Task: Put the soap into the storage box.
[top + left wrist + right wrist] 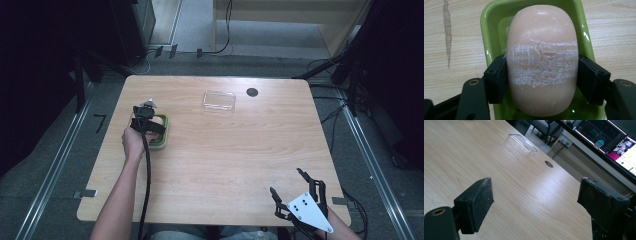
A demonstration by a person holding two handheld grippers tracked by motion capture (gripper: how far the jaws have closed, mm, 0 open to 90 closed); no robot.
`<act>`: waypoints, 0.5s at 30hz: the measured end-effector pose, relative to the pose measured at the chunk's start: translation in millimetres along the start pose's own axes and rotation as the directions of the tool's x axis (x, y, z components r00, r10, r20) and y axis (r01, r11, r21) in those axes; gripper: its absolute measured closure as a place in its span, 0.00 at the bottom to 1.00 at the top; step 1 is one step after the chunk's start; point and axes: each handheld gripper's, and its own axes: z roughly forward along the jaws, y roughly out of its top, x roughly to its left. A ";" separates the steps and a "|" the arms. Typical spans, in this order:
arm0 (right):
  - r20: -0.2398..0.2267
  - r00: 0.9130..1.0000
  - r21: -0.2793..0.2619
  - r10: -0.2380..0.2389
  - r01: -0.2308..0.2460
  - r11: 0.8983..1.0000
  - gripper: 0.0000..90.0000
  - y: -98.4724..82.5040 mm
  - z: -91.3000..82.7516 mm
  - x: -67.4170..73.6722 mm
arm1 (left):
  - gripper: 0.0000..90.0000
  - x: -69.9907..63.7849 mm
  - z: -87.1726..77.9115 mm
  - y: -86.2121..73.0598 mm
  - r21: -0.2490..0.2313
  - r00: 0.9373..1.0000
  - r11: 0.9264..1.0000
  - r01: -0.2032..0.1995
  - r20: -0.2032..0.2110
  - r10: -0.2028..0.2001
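A peach-coloured bar of soap [541, 62] with white scuff marks lies in a green soap dish [491, 32]. My left gripper [541, 80] is shut on the soap, one black pad pressed on each long side. From above, the left gripper [148, 120] points down over the green dish [163, 142] at the table's left. At the near right corner my right gripper [287, 187] stands open above the wood with nothing between its pads [477, 202].
A clear plastic lid [219, 100] lies at the table's far middle, the same clear lid [521, 143] in the right gripper view. A dark cable hole [252, 92] sits beside it. Cables run across the floor beyond the table's far edge.
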 end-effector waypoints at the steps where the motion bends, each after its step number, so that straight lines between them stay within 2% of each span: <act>1: 0.000 1.000 0.000 0.000 0.000 1.000 0.15 0.0 -0.1 -0.1 | 0.37 0.2 0.1 -0.1 -0.002 1.000 1.000 0.000 0.001 0.000; 15: -0.001 1.000 0.001 -0.001 0.001 1.000 0.15 -0.1 -0.1 -0.1 | 0.37 2.4 0.7 -0.6 0.000 1.000 1.000 0.009 0.016 -0.009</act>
